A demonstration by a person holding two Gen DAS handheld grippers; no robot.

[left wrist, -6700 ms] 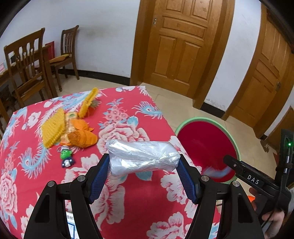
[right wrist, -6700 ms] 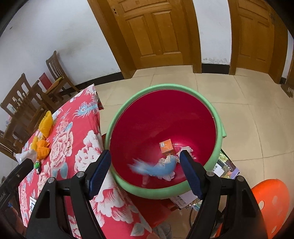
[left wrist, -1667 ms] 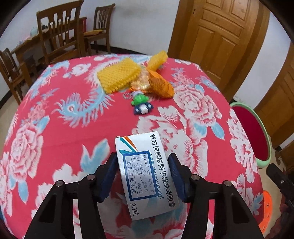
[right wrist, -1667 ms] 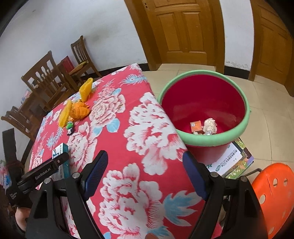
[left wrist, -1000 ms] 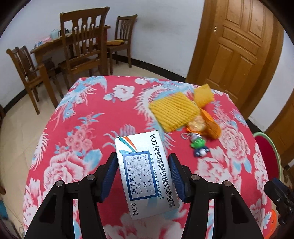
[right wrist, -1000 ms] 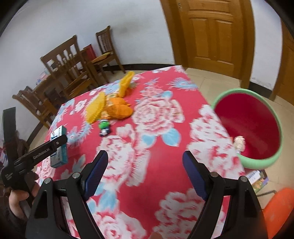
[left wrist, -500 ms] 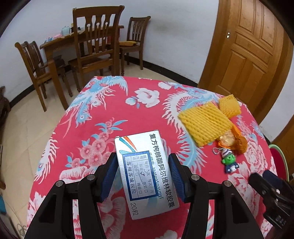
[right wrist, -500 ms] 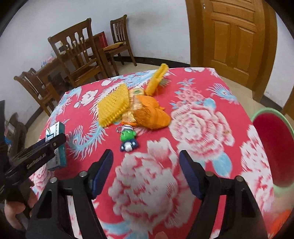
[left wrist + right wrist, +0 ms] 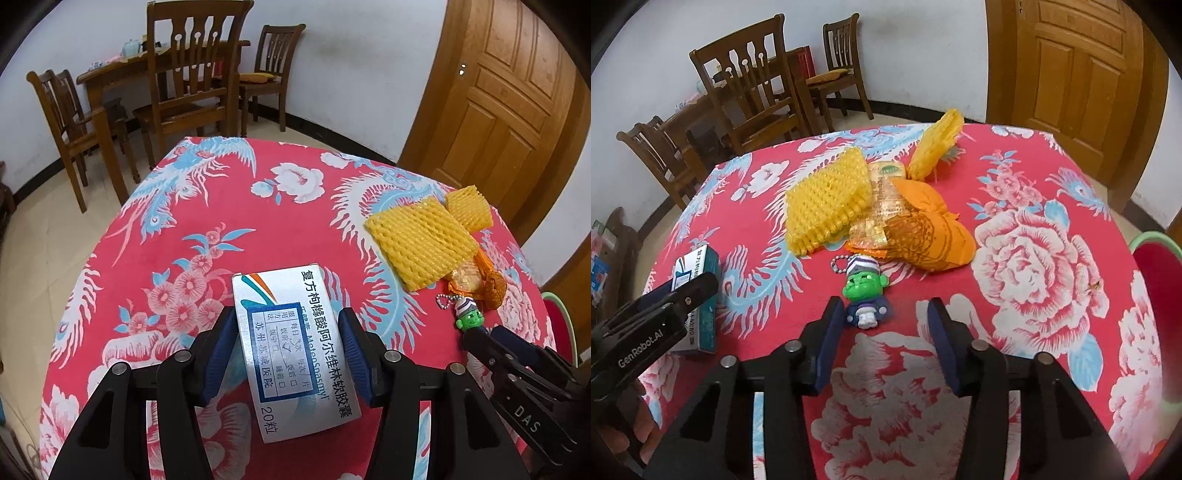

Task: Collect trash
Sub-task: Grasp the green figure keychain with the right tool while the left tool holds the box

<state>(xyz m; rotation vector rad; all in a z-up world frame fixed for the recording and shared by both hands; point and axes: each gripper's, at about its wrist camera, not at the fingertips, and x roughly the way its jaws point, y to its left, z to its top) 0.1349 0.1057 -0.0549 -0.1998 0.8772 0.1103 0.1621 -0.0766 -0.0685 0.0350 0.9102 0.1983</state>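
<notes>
My left gripper (image 9: 288, 321) is shut on a white and blue medicine box (image 9: 295, 347), held over the red flowered tablecloth (image 9: 207, 206); the same box (image 9: 698, 280) shows at the left of the right wrist view. My right gripper (image 9: 884, 306) hangs low over the cloth and its jaws are closing. A green-headed toy keychain (image 9: 866, 295) lies just ahead, its lower part reaching between the fingertips, which do not press on it. Beyond it lie a yellow foam net (image 9: 827, 199), an orange wrapper (image 9: 931, 232) and a second yellow net (image 9: 938, 144).
The red bin with a green rim (image 9: 1156, 280) stands off the table's right edge. Wooden chairs (image 9: 192, 74) and a wooden table stand behind, with wooden doors (image 9: 1075, 62) at the back right. A hand (image 9: 624, 435) holds the left gripper at the lower left.
The right gripper has swung from the bin side toward the trash pile, come down near the keychain, and its jaws have narrowed. The left gripper keeps the box and drifted slightly.
</notes>
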